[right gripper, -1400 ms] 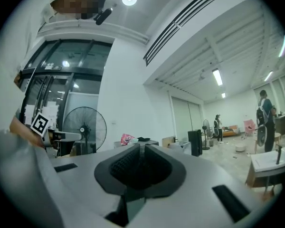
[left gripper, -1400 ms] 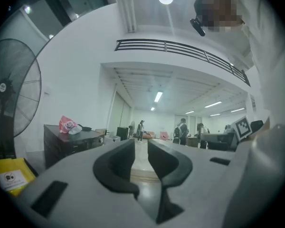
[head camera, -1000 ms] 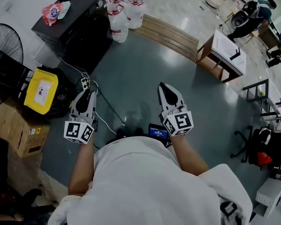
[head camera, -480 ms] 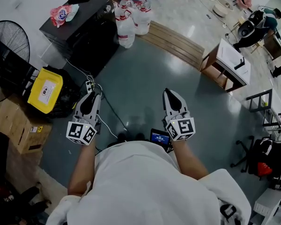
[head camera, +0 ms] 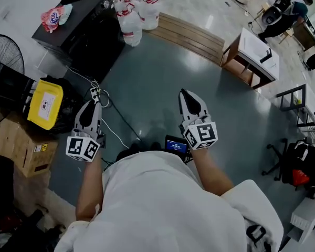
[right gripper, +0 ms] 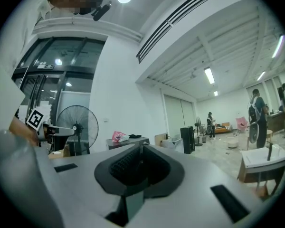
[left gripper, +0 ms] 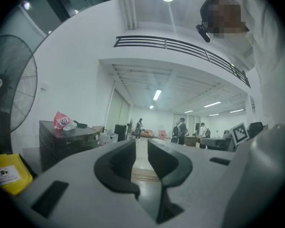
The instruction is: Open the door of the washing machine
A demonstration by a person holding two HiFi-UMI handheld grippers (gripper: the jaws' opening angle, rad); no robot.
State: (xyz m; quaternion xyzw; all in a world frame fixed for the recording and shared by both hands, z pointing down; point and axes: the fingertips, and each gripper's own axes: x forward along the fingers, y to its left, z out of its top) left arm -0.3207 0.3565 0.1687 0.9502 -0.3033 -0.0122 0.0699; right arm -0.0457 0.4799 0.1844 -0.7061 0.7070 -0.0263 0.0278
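- A pink bag with a round logo is sitting on top of what looks like the black washing machine; the print is too small to read.
- A yellow box is showing a white label, unreadable.
- Red-capped water jugs are crowding just beside the machine.
- The machine is standing by the white wall, well apart from both grippers; I cannot make out its door.
- The left gripper is hovering with its jaws slightly apart and nothing between them; the right gripper is pressing its jaws together, empty.
- Glossy grey floor is spreading across the open hall.
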